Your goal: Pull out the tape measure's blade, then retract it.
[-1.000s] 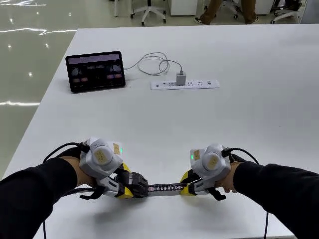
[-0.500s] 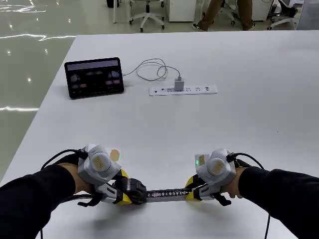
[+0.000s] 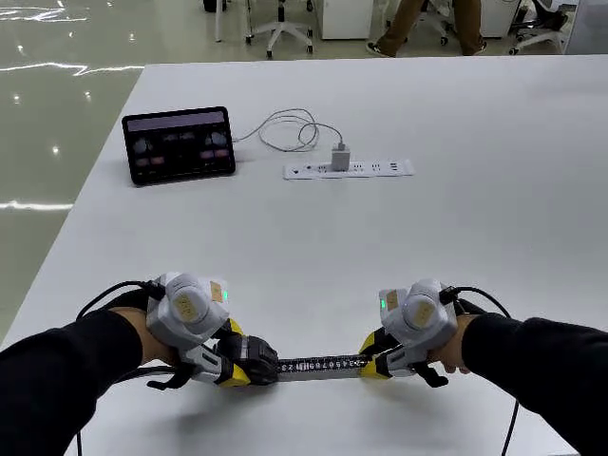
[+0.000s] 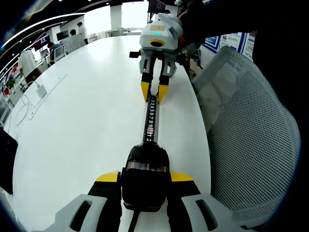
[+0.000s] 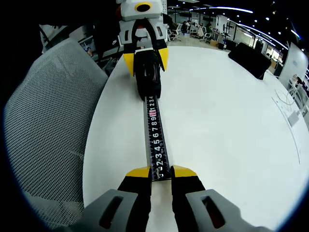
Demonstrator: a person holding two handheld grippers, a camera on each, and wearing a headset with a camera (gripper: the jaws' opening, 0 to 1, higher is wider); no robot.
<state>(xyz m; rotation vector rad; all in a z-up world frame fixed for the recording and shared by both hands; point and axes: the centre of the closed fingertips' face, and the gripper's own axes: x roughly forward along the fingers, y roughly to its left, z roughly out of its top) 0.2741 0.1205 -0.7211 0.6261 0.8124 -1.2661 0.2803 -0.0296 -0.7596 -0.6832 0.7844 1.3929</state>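
Observation:
A black tape measure case (image 3: 255, 359) (image 4: 145, 174) (image 5: 147, 72) sits near the white table's front edge with my left gripper (image 3: 233, 360) (image 4: 144, 178) shut on it. Its black blade (image 3: 318, 364) (image 4: 150, 118) (image 5: 155, 137) with white numbers runs flat along the table to the right. My right gripper (image 3: 369, 359) (image 5: 155, 174) is shut on the blade's free end. In the left gripper view the right gripper (image 4: 153, 92) faces me with its yellow tips pinching the blade; in the right gripper view the left gripper (image 5: 145, 60) holds the case at the far end.
A tablet (image 3: 179, 143) stands at the back left of the table (image 3: 456, 190). A white power strip (image 3: 350, 170) with a charger and looped cable (image 3: 285, 128) lies beside it. A mesh chair back (image 4: 251, 140) (image 5: 46, 121) is close to the table's front edge. People and office chairs stand beyond the table.
My right gripper has moved further right with the blade end, so more blade is out. The left gripper and case have stayed about where they were.

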